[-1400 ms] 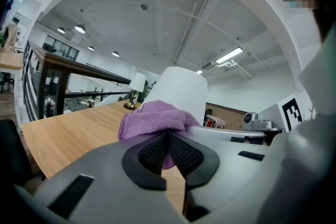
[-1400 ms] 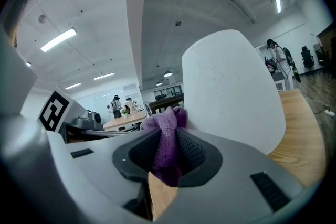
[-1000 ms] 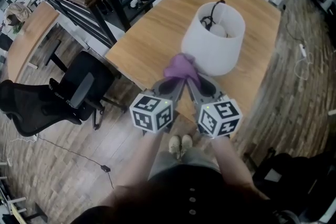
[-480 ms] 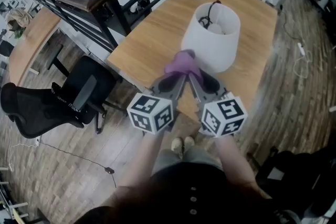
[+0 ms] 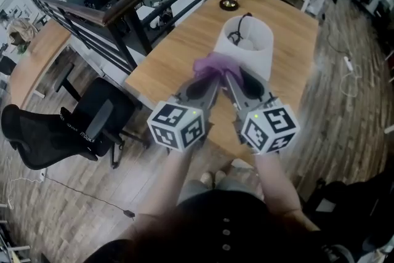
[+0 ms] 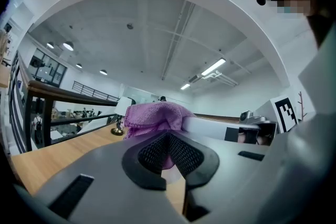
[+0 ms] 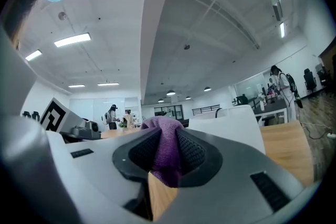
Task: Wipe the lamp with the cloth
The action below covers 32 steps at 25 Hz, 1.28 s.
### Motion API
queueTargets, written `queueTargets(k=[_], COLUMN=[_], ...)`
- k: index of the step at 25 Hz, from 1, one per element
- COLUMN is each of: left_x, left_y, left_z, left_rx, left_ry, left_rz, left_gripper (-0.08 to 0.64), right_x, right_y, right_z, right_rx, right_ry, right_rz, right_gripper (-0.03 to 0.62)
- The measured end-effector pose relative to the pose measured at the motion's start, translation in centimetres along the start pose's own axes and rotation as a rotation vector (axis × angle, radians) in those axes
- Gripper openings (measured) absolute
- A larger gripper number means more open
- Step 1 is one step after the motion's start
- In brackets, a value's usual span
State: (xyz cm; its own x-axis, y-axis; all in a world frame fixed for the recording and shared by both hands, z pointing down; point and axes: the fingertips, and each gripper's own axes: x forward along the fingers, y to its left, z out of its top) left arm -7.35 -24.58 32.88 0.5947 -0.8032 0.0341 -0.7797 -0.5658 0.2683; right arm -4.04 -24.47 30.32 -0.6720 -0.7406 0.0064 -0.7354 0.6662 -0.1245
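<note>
The left gripper (image 5: 205, 84) and the right gripper (image 5: 237, 81) each had its jaws clenched on the bunched purple cloth (image 5: 211, 66), side by side. The cloth was held up at the near left side of the white lamp (image 5: 249, 49), which stood on the wooden tabletop (image 5: 175, 49).

Wooden table (image 5: 177, 53), plank floor (image 5: 345, 129), black office chair (image 5: 72, 126), dark railing (image 5: 92, 12)

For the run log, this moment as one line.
left gripper: shut on purple knitted cloth | right gripper: shut on cloth | cloth: by white drum lampshade
</note>
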Motion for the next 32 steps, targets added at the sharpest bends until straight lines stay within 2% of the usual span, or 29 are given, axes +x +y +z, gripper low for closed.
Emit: queueTargets(k=[6, 13, 22, 32], left_x=[1.4, 3.4, 5.1, 4.9], left_y=[-0.4, -0.8, -0.9, -0.7], left_z=[3.0, 4.3, 3.3, 2.5], left_rx=[0.055, 0.085, 0.049, 0.022], left_ry=[-0.037, -0.049, -0.033, -0.032], left_rz=[-0.028, -0.057, -0.077, -0.064], left_gripper=[0.011, 0.011, 0.011, 0.011], right_x=[0.4, 0.7, 0.6, 0.5], right_y=[-0.9, -2.6, -4.4, -4.2], right_z=[2.6, 3.9, 2.7, 1.5], right_rx=[-0.033, -0.01, 0.016, 0.028], right_ry=[-0.047, -0.092, -0.063, -0.051], right_rz=[-0.002, -0.005, -0.029, -0.014], right_gripper=[0.078, 0.078, 0.078, 0.078])
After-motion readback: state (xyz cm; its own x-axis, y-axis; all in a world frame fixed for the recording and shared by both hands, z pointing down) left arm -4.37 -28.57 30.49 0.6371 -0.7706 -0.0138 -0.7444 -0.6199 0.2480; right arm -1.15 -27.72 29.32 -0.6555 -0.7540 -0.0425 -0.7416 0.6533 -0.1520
